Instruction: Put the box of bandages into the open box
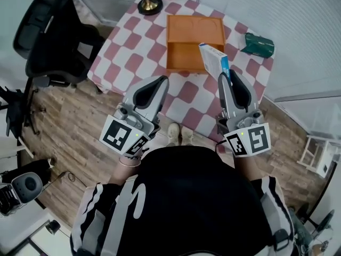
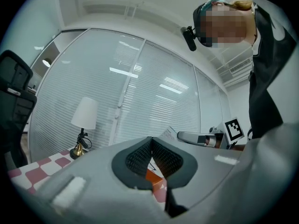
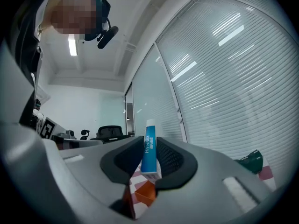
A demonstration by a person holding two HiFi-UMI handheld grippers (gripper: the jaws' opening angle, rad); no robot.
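The right tongs point(image 1: 226, 77) are clenched on the box of bandages point(image 1: 214, 58), a slim blue and white carton. In the right gripper view the two dark pads press on its flat sides and the carton point(image 3: 149, 147) stands upright between them, its top end rising over the tongs point(image 3: 150, 161). In the head view the carton shows in front of the near right corner of the open box point(image 1: 192, 32), an orange container that lies on the tabletop point(image 1: 133, 63), which carries a red and white checked cloth. The carton is held in the air and is not inside the open box. The left tongs point(image 1: 160, 82) hold nothing: in the left gripper view their pads meet at the tips point(image 2: 152, 154), and only a narrow slit lower down lets a bit of the orange box and the cloth be seen. They hang near the front edge of the tabletop, left of the open box. A lamp point(image 1: 150, 2) with a brass foot stands at the far end of the tabletop, and a dark green object point(image 1: 259, 44) lies at the right edge, well apart from the open box. A black office chair point(image 1: 50, 36) stands on the wooden floor point(image 1: 80, 137) to the left.
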